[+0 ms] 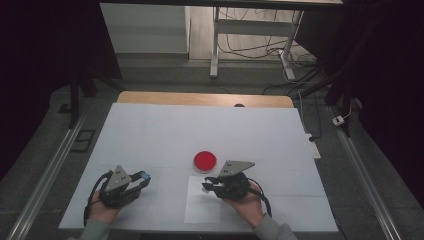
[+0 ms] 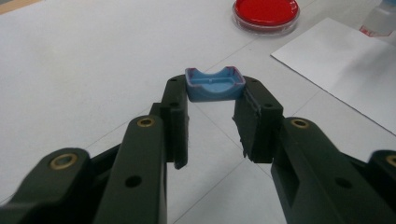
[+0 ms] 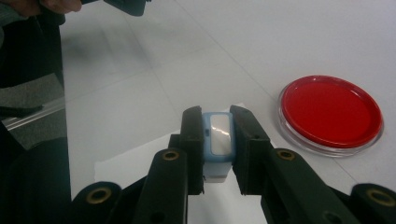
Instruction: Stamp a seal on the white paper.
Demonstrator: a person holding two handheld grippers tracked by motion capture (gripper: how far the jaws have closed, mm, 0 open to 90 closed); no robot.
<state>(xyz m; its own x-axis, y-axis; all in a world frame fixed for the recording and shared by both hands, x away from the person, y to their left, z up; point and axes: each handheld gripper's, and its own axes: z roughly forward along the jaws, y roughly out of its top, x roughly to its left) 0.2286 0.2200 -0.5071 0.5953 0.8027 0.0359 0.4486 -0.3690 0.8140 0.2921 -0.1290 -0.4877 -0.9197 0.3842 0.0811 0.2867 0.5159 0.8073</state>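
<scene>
My left gripper (image 2: 213, 95) is shut on a small blue cap (image 2: 215, 86), gripped by its two ends with the hollow side up. It hovers low over the white table, at the front left in the high view (image 1: 143, 177). My right gripper (image 3: 217, 119) is shut on a small light-blue block with a shiny white face (image 3: 219, 137). It sits above a white paper sheet (image 1: 202, 205), at the front centre of the table (image 1: 208, 186). A round red dish (image 1: 205, 161) lies just beyond the sheet, between the two grippers.
The white table top (image 1: 200, 130) stretches free behind the dish, with a wooden edge (image 1: 205, 98) at the back. Rails run along both sides. A desk frame and cables (image 1: 280, 50) stand on the floor beyond.
</scene>
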